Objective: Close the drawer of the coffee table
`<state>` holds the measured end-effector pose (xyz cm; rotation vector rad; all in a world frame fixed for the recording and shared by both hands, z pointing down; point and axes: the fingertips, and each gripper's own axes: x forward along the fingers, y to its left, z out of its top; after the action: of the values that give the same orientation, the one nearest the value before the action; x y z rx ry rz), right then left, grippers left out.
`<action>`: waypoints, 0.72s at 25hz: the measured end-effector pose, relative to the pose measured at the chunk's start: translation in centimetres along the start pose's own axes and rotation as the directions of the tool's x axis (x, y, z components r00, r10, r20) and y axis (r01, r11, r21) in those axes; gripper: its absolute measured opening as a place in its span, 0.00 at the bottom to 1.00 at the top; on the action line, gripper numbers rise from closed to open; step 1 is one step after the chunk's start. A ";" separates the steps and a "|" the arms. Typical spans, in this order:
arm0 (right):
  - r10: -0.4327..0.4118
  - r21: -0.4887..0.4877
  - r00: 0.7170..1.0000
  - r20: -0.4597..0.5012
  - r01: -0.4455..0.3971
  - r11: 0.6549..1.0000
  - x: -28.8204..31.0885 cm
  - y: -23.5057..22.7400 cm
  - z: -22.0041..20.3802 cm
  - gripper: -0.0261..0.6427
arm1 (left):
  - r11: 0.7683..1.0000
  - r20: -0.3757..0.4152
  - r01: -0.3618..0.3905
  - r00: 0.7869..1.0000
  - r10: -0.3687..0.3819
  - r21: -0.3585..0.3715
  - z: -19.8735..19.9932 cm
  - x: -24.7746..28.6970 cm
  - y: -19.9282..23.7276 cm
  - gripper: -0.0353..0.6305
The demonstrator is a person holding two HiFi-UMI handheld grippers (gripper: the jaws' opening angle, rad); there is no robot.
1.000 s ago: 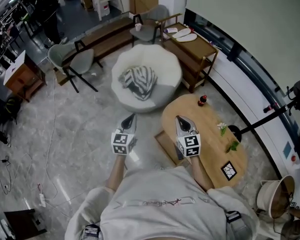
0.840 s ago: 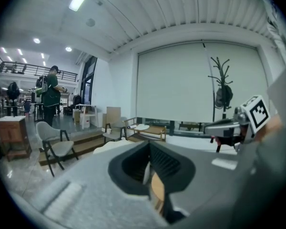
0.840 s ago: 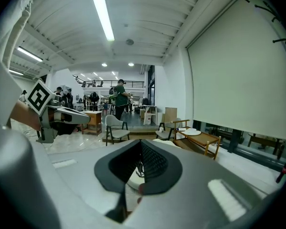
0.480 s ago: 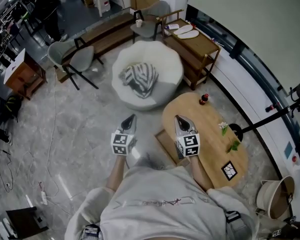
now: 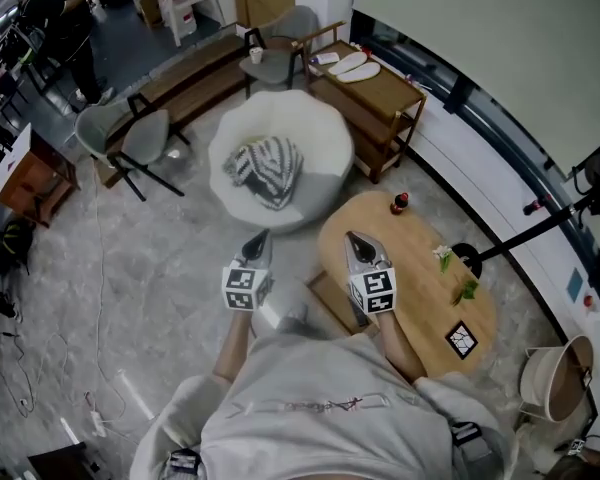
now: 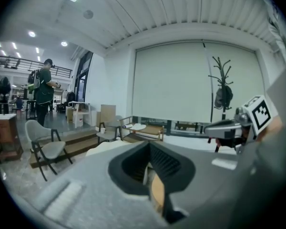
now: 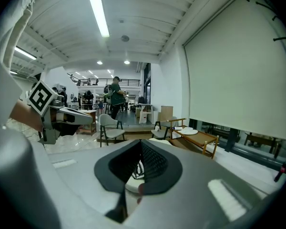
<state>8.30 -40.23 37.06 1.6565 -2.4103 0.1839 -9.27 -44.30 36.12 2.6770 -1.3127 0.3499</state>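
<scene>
Drawer [image 5: 325, 296] hangs open at the coffee table [image 5: 425, 303] edge nearest the person, under the right gripper [image 5: 354, 240]. Left gripper [image 5: 259, 238] & right both pinched together, empty. Imo push its front square w/ closed tips.

The floor [image 5: 170, 258] left of the coffee table [image 5: 410, 258] is bare and gives wide passage. It runs up to the round white armchair [image 5: 315, 128], which blocks the way ahead near the table's far end. The open drawer [image 5: 325, 293] juts from the table's left side into that gap. On the tabletop a bottle [image 5: 399, 203] stands at the far end, 2 green sprigs [image 5: 450, 260] lie near the right edge, and a card [image 5: 460, 340] sits nearer the person. A black stand [image 5: 520, 236] crowds the table's right side.
</scene>
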 end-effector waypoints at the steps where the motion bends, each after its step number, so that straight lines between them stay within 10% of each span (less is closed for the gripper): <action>1: -0.016 0.002 1.000 0.001 0.016 1.000 0.3 -0.5 0.2 0.05 | 1.000 0.003 0.014 1.000 -0.014 0.005 0.4 0.8 0.1 0.05; 10: -0.210 0.048 0.978 -0.006 0.210 0.976 0.6 -5.8 0.2 0.05 | 0.979 -0.008 0.199 0.980 -0.199 0.049 2.4 8.3 -0.8 0.05; 18: -0.430 0.087 0.901 -0.048 0.433 0.897 -3.5 -10.3 -1.5 0.05 | 0.905 -0.045 0.416 0.909 -0.414 0.090 3.0 14.6 -6.1 0.05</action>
<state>19.32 -40.40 37.48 2.1652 -1.9719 0.2488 4.63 -52.37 37.04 2.9234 -0.6980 0.3983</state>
